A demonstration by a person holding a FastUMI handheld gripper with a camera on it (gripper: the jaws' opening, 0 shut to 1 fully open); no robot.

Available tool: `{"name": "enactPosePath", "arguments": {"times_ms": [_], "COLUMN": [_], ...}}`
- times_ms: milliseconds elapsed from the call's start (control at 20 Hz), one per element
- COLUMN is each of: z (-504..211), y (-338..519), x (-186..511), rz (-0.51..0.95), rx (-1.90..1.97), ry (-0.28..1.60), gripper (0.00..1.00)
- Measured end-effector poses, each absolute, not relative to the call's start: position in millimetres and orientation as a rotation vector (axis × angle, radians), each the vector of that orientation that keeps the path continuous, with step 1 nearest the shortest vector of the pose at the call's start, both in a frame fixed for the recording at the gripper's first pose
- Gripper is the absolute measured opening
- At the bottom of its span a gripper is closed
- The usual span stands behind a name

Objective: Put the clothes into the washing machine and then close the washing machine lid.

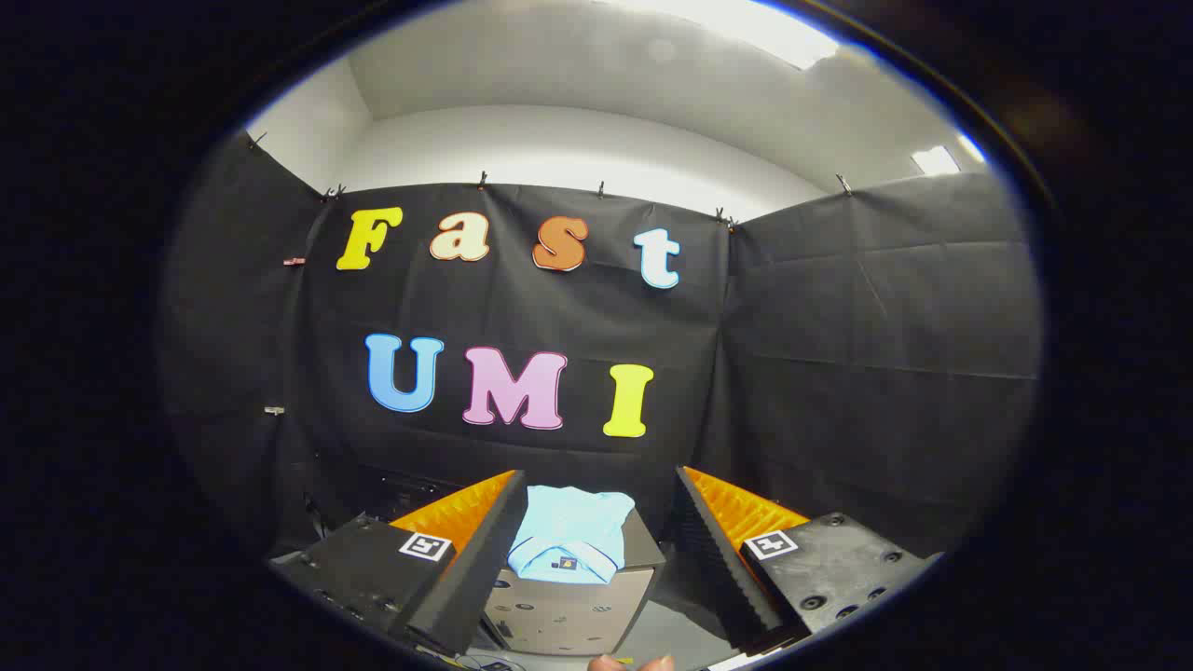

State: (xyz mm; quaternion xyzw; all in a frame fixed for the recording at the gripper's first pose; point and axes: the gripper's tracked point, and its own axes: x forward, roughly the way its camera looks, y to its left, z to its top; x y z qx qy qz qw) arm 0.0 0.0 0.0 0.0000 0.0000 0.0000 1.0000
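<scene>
A folded light-blue shirt (570,533) lay flat on top of a boxy beige washer (569,610), its collar turned toward the camera. The shirt covered most of the washer's dark top, leaving a bare strip along the right side. Small dark marks dotted the washer's front face. The washer stood on a pale grey floor (666,636), close to the booth's back wall.

The gripper (587,550) hung in the air short of the washer, its jaws spread wide apart and holding nothing. The shirt and washer sat in the gap between the fingers (466,578), beyond their tips and touching neither. Ribbed pads lined the inner faces of the fingers, and a square black-and-white marker (426,546) sat on each finger block.

At the very bottom, two fingertips of a person's hand (632,663) just showed.

Black cloth (839,354) walled the booth on three sides, clipped along its upper edge. Above it rose a plain white room wall (559,149) and a white ceiling with bright light panels (746,28).
</scene>
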Motion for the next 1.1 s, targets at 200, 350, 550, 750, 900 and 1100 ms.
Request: {"name": "enactPosePath", "arguments": {"times_ms": [200, 350, 550, 750, 900, 1100], "z": [-7, -10, -12, -10, -8, -10], "y": [24, 44, 66, 79, 86, 97], "x": [-2, 5, 8, 11, 12, 17], "rz": [0.02, 0.048, 0.081, 0.098, 0.107, 0.12], "rx": [0.013, 0.025, 0.023, 0.016, 0.02, 0.023], "ry": [0.019, 0.031, 0.044, 0.042, 0.039, 0.052], "gripper": [0.98, 0.98, 0.98, 0.98, 0.98, 0.98]}}
